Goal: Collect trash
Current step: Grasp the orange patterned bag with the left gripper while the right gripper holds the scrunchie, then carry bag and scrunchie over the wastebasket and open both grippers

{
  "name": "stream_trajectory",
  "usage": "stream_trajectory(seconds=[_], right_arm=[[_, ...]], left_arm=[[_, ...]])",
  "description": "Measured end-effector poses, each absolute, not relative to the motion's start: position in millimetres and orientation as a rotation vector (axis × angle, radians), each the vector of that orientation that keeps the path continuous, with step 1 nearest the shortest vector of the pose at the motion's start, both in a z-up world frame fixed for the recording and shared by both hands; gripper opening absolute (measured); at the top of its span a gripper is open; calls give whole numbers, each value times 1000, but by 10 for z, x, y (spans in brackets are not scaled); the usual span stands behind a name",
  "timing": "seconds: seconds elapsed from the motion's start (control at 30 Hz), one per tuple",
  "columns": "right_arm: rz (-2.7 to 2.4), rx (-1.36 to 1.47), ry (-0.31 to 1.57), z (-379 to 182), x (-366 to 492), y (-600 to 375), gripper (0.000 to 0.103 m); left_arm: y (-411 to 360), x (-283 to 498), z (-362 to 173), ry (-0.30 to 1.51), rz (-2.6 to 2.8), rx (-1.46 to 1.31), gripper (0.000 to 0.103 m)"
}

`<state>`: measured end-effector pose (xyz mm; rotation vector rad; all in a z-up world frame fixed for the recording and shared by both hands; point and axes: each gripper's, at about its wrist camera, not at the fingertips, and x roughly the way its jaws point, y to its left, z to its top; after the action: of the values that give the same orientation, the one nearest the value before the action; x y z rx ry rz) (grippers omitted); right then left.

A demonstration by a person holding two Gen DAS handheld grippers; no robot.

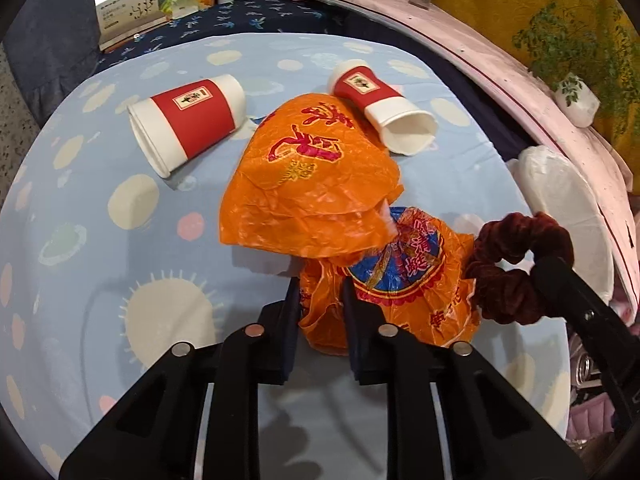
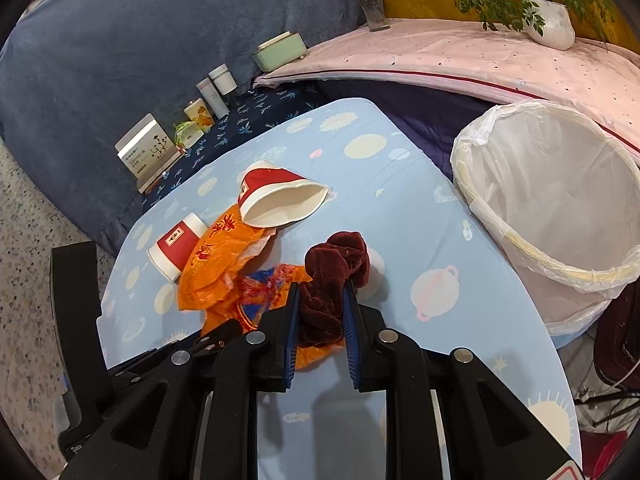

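1. The left claw is pinching shut on a fold of the orange plastic bag at its near edge.
2. The right claw is clamping the dark red scrunchie, soft and springy.
3. The bag is lying crumpled on the counter; judged light, limp and slippery, so bunched folds grip best.
4. Two paper cups are lying beyond; the lined bin is standing right.

Place: a home, lived-in room
Surface: covered by a planet-print cloth
Soft furnishings: pink quilted bedding, blue fabric backdrop
Decor: potted plant, flower vase
Toiletries: jars, boxes
Bin: lined basket
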<state>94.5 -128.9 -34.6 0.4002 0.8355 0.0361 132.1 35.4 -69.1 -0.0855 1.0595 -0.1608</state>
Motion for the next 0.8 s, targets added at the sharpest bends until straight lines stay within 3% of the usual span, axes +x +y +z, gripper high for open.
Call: stream_trajectory(seconds=[0.13, 0.8], right_arm=[[34, 398, 821, -281, 858, -1305, 19], [24, 419, 671, 303, 468, -1598, 19]], left_arm=[[269, 1172, -590, 1045, -197, -77, 11], [-60, 717, 330, 856, -310, -70, 10]])
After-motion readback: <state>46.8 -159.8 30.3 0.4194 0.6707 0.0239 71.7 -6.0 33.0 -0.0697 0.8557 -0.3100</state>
